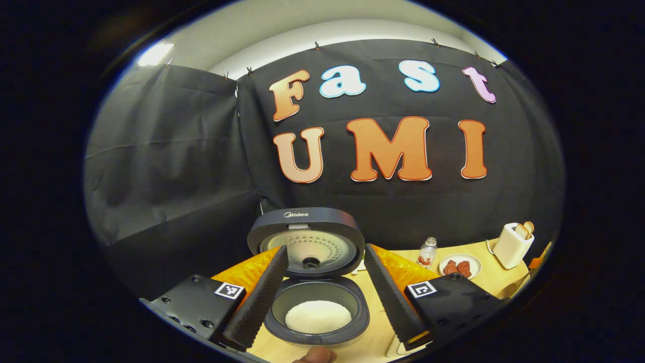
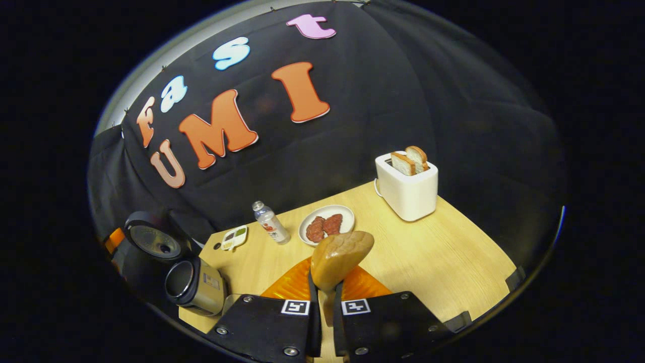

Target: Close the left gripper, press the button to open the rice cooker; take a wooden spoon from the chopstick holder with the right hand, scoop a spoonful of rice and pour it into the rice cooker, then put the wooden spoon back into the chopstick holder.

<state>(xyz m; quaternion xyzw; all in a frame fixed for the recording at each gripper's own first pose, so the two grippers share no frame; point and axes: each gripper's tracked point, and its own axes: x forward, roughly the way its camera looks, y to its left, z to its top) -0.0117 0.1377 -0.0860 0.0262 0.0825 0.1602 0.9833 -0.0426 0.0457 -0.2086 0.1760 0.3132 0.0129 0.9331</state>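
The right tool [image 2: 322, 290] pinches the wooden spoon [image 2: 340, 258] while the left tool [image 1: 322, 290], spread, frames the open rice cooker [image 1: 316, 308], rice in its pot. A loose grip could let the spoon twist before it reaches the holder. The pale wood surface [image 2: 433, 252] carries a toaster [image 2: 408, 189], plate [image 2: 326, 222] and bottle [image 2: 271, 222] before black cloth

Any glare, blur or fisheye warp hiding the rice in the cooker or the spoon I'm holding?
Left gripper view: the rice in the open rice cooker is evenly lit and sharp; a bright ceiling patch glares at upper left, away from the work. Right gripper view: the wooden spoon in the right hand-held gripper is sharp with a soft highlight; the table edge bows from fisheye warp.
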